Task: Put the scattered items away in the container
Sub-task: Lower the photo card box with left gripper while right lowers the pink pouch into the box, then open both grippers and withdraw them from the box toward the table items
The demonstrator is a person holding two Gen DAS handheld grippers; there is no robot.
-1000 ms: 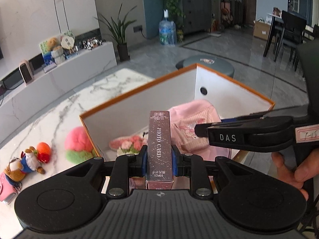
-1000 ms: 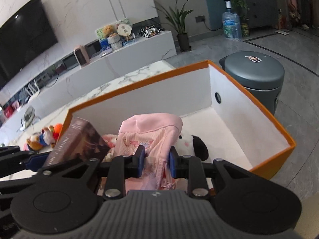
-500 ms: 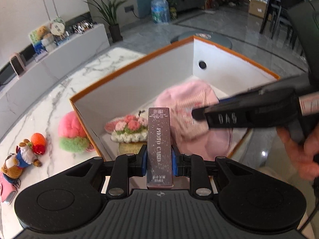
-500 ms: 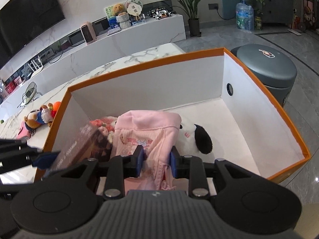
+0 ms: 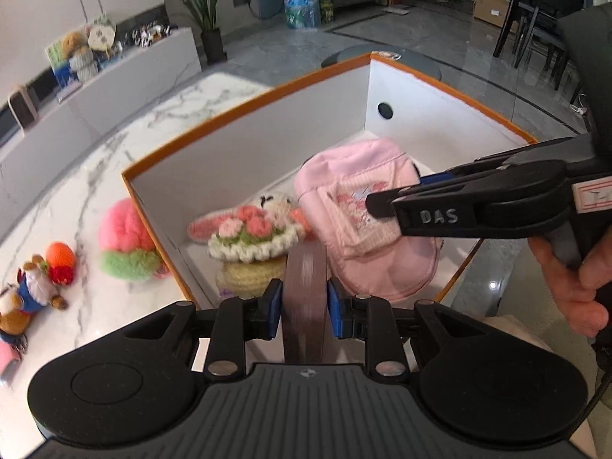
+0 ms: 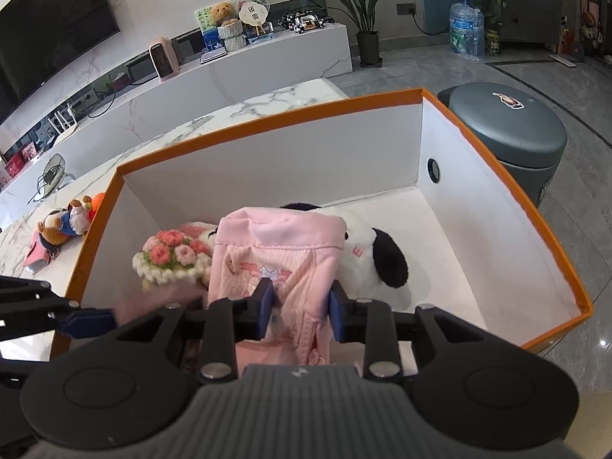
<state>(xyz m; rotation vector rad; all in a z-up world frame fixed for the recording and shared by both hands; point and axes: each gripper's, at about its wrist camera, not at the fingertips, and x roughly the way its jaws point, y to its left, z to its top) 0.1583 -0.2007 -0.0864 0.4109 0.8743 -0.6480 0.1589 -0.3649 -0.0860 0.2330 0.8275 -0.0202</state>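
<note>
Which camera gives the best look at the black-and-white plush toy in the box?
The right wrist view: the black-and-white plush toy lies in the orange box, partly behind the pink pouch. In the left wrist view the pouch hides nearly all of it.

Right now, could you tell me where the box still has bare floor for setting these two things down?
The orange box has bare white floor in its right half, between the panda plush and the wall with the round hole. The left end is crowded: crochet flower toy, pink pouch and photo card box bunch there.
</note>
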